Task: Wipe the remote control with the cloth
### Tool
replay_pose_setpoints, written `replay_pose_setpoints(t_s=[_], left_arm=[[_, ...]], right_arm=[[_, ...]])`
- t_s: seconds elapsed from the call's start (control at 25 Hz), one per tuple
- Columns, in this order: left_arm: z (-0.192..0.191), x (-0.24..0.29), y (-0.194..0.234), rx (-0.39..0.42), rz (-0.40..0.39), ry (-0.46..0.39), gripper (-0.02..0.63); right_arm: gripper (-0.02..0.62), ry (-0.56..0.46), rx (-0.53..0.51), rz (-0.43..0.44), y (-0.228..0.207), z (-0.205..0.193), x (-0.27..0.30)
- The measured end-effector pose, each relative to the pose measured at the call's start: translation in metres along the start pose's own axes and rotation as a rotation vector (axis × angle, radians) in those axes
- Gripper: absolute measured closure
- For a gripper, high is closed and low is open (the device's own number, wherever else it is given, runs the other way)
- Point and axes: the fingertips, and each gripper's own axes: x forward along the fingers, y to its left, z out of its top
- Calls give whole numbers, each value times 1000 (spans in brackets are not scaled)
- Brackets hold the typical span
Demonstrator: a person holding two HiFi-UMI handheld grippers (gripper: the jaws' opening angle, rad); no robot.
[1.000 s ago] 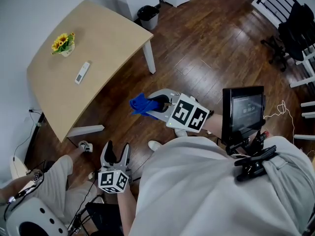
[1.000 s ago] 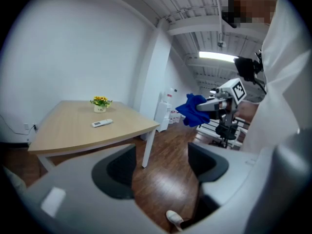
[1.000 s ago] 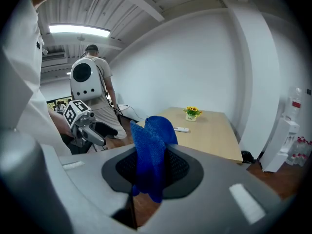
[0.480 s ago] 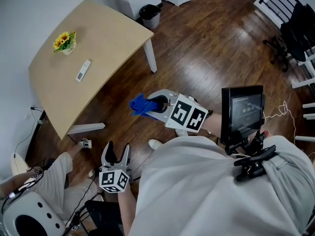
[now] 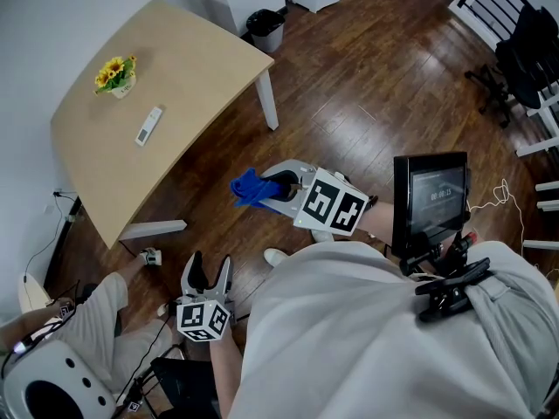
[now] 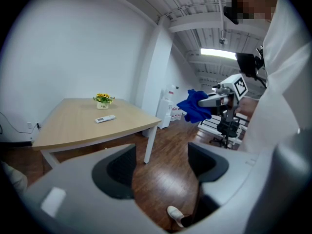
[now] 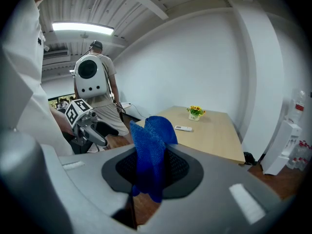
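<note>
Nothing has shifted to speak of since a second ago: both grippers keep their places, well short of the table (image 5: 188,68).

1. Left gripper (image 5: 208,265). Held low, jaws standing wide apart, nothing between them; only the dark wooden floor (image 5: 349,85) shows through the gap.
2. Right gripper (image 5: 272,187). Held higher and further forward than the left one, jaws closed on the cloth.
3. Cloth (image 5: 251,188). Blue, bunched, pinched between the right gripper's jaws; it sticks out past the tips and hangs below them.
4. Remote control (image 5: 147,127). White, lying flat on the table, well ahead of both grippers and touched by neither; ahead and left of the left gripper's jaws.
5. Flower pot (image 5: 114,77). Yellow blooms, on the table just past the remote control, apart from it.
6. Waste bin (image 5: 264,29). Black, on the floor beyond the table's far corner.
</note>
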Motion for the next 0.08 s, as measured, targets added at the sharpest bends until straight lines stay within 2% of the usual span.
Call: replay_pose_setpoints(t_s=[0.08], left_arm=[[1,0,1,0,-1,2,252]], right_arm=[[509,2,0,-2,0,1,1]])
